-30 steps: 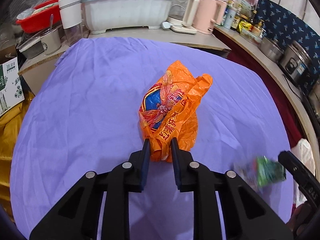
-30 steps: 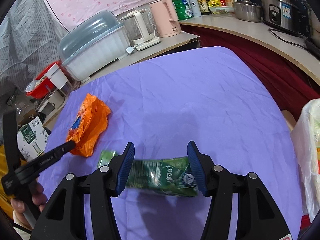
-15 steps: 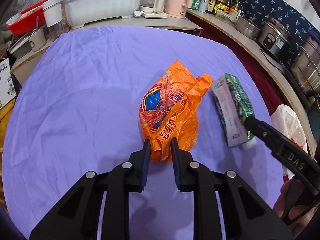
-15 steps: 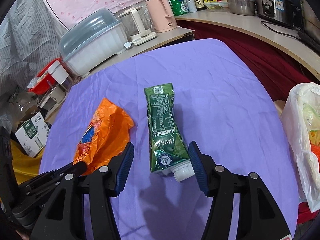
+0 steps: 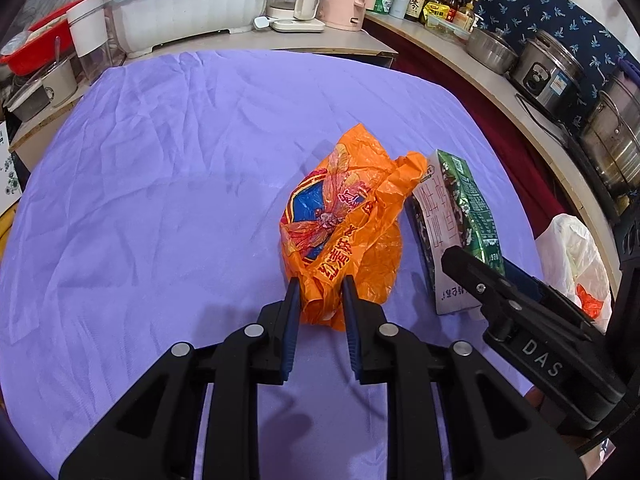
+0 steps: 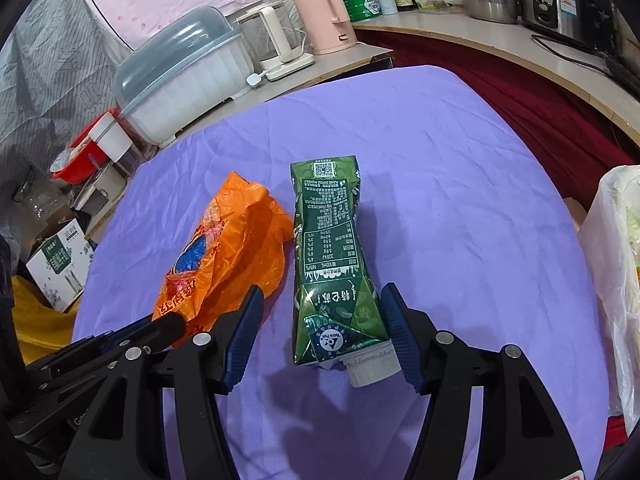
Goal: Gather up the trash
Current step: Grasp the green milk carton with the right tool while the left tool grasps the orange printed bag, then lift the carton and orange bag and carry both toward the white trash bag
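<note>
Carton now lying on purple surface beside orange bag, right hand-held gripper open astride it, left hand-held gripper pinching bag.

A pink kettle and covered dish rack stand beyond the purple tablecloth

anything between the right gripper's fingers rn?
Yes. In the right wrist view, the crushed green carton lies on the purple cloth between the open right gripper's fingers, cap end nearest the camera.
</note>
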Demonstrator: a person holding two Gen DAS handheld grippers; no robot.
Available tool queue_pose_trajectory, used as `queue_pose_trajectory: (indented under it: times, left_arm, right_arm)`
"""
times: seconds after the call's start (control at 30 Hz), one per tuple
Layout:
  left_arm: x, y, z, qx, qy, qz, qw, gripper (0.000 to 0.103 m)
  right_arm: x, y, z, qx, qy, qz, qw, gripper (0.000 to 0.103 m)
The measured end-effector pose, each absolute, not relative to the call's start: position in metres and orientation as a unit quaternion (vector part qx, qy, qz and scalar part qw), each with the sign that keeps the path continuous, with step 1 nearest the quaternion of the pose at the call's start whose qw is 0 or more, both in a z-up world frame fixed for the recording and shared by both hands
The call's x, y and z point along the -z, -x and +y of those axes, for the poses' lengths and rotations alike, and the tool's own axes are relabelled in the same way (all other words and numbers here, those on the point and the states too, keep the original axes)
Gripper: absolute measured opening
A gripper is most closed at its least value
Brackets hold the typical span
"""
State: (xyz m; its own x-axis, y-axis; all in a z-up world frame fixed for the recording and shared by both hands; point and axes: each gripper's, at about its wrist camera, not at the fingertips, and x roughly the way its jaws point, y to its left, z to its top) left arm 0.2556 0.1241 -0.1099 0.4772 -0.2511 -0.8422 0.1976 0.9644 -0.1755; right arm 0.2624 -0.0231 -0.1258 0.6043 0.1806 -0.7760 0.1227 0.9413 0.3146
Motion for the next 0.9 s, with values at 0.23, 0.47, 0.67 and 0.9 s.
queue_pose_trajectory:
  times: [0.23, 0.47, 0.67, 0.9]
  left_arm:
    - [0.099, -0.245, 0.115, 0.139, 0.022, 0.486, 0.863, 0.02]
    - [0.073, -0.223, 0.093, 0.161, 0.014, 0.465, 0.87, 0.02]
    - [0.049, -0.197, 0.061, 0.185, -0.001, 0.443, 0.877, 0.02]
    - [0.043, -0.175, 0.036, 0.194, -0.02, 0.437, 0.878, 0.02]
  right_arm:
    - [0.118, -0.25, -0.031, -0.018, -0.181, 0.438, 0.881, 0.043]
    - [0.087, -0.218, -0.052, -0.011, -0.185, 0.405, 0.895, 0.041]
    - [0.064, -0.188, -0.081, 0.003, -0.194, 0.382, 0.903, 0.035]
    - [0.072, -0.159, -0.1, 0.001, -0.197, 0.399, 0.896, 0.035]
